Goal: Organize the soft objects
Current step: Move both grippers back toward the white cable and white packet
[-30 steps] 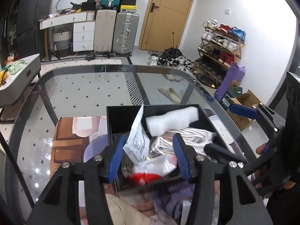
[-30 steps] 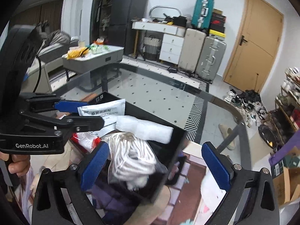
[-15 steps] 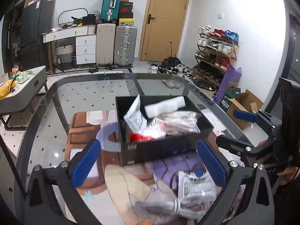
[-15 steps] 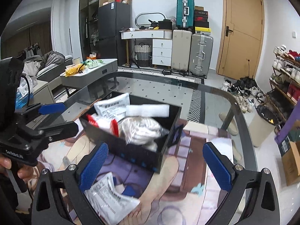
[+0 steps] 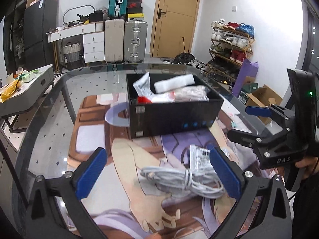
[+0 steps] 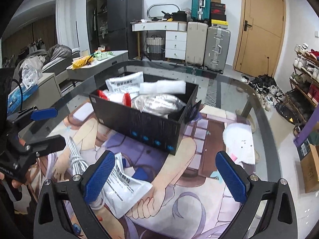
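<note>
A: On the printed mat [image 5: 95,139] covering the glass tabletop [image 5: 49,103], what is left outside the black box [image 5: 171,119]?

B: Two soft things are seen near the mat's near edge: a coiled white cable [image 5: 185,179] and, touching it, a white sealed pouch [image 6: 121,187]. The box is set farther back, toward the mat's middle, and is already filled with a printed packet [image 6: 125,83], a white foam roll [image 6: 161,86], a red-and-white bag [image 6: 115,97] and a bagged rope bundle [image 6: 157,102].

A: How are the tongs held?

B: The left gripper [image 5: 157,173] is spread wide, with nothing pressed between its pads; the cable is framed below the gap, which suggests it is being lined up as the next pick. The right gripper [image 6: 165,177] is likewise held wide and empty, with the pouch lying under its left finger.

A: Why wide?

B: A loose coil is probably easier to gather with the jaws fully spread. Strands could be missed at the edges if the closing is done off-centre.
</note>
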Motion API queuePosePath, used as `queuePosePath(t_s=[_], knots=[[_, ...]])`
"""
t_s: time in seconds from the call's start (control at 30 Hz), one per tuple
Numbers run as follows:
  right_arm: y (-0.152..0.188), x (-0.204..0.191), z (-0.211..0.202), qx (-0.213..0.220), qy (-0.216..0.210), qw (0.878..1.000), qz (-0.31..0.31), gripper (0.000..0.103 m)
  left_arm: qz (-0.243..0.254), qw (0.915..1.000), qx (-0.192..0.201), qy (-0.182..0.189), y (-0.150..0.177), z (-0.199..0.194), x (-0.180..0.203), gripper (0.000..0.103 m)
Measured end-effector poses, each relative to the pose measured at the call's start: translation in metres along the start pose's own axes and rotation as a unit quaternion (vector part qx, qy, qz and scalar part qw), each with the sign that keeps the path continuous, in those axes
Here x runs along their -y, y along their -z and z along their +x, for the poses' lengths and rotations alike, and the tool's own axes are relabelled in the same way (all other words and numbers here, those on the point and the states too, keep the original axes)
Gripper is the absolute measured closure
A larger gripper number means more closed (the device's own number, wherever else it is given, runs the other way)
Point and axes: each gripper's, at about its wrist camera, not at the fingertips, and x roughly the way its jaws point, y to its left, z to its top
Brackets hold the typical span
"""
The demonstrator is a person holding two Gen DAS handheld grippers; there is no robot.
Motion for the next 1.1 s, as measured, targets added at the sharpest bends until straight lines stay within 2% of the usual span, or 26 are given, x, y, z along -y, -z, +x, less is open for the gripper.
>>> queuePosePath(t_s=[0.2, 0.57, 1.1], knots=[[0.011, -0.006, 0.011, -0.030, -0.001, 0.999, -0.034, 0.001, 0.009, 0.9998, -0.018, 0.004, 0.014, 0.006, 0.006, 0.000], [0.021, -0.018, 0.022, -0.052, -0.014, 0.997, -0.057, 0.001, 0.027, 0.9985, -0.045, 0.017, 0.024, 0.016, 0.014, 0.000], [0.031, -0.039, 0.034, -0.077, -0.046, 0.992, -0.087, 0.001, -0.018, 0.9969, -0.061, 0.045, 0.023, 0.024, 0.001, 0.000]])
